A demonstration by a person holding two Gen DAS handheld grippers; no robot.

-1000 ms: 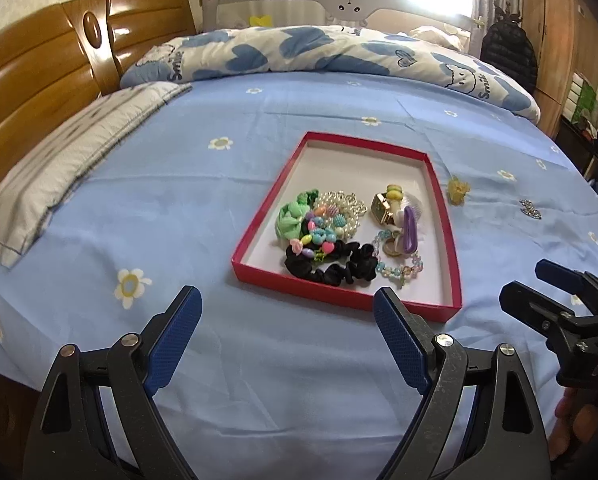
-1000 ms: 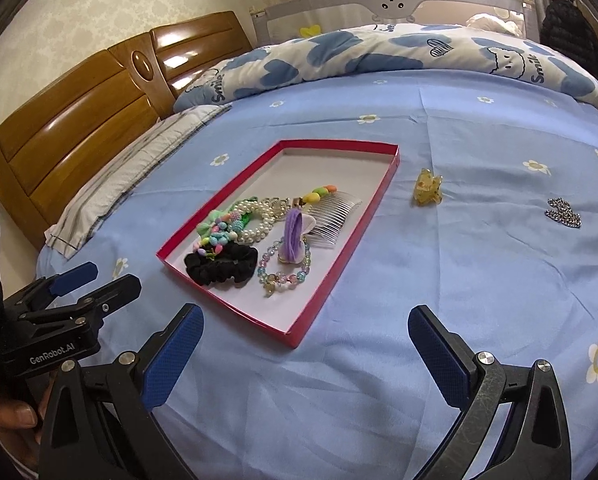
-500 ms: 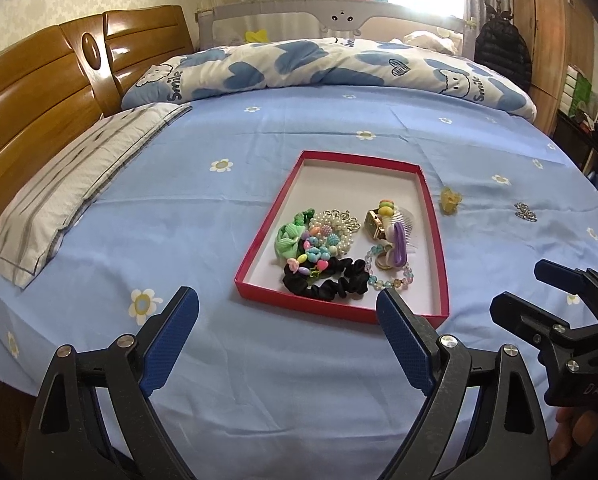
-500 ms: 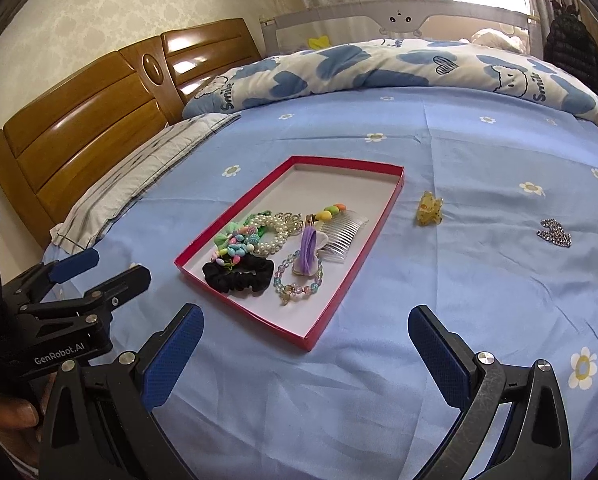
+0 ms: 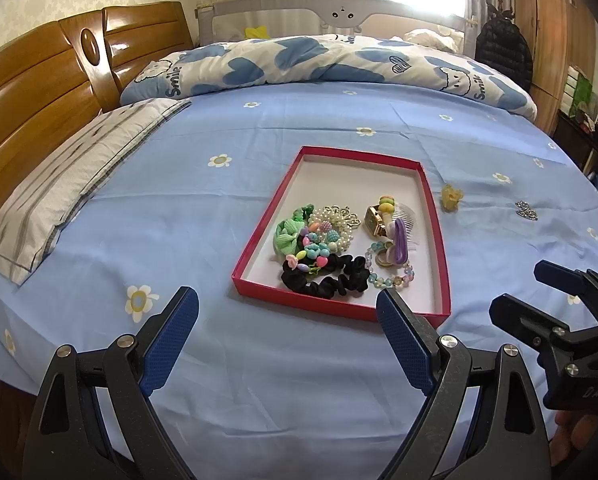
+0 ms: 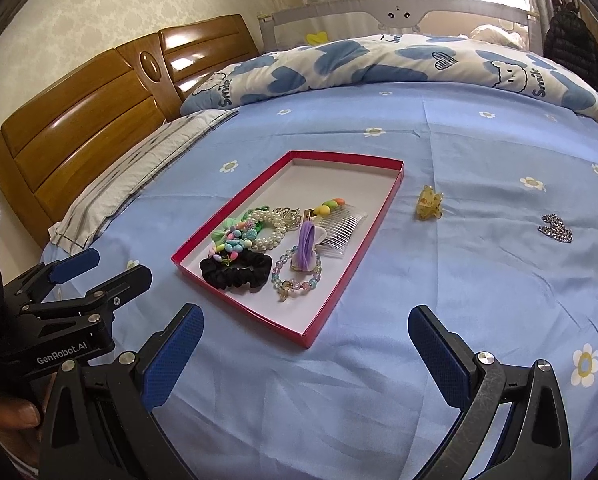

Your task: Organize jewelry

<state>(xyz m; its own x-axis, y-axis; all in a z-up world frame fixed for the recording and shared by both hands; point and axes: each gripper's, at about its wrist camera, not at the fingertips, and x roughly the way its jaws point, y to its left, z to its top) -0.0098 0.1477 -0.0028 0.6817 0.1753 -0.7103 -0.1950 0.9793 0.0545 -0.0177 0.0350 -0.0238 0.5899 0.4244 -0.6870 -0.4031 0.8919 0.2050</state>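
Red cardboard is what the tray point(image 5: 255, 242) is made of, and it's parked mid-bed on the blue flowered sheet point(image 5: 171, 216), pretty much loaded already. Piled in its near half are a black scrunchie point(image 5: 325, 276), a green one point(image 5: 287, 234), pearl strands point(image 5: 333, 226), a candy-coloured bead bracelet point(image 5: 313, 248), a clear comb point(image 6: 341, 228) and a purple hair tie point(image 6: 307, 246). Two bits are left out on the sheet to the right of the tray: a yellow claw clip point(image 6: 430, 203) just beside it, and a sparkly rhinestone piece point(image 6: 555, 229) further off. So the job looks mostly done, with two pickups to go, judging by what's lying loose.

Both sets of tongs are held low over the near edge of the bed, angled down toward the tray. The left tongs point(image 5: 287, 336) are spread wide with nothing gripped. The right tongs point(image 6: 305, 354) are spread wide too, also empty. Neither is touching anything, and both loose pieces sit closer to the right side.
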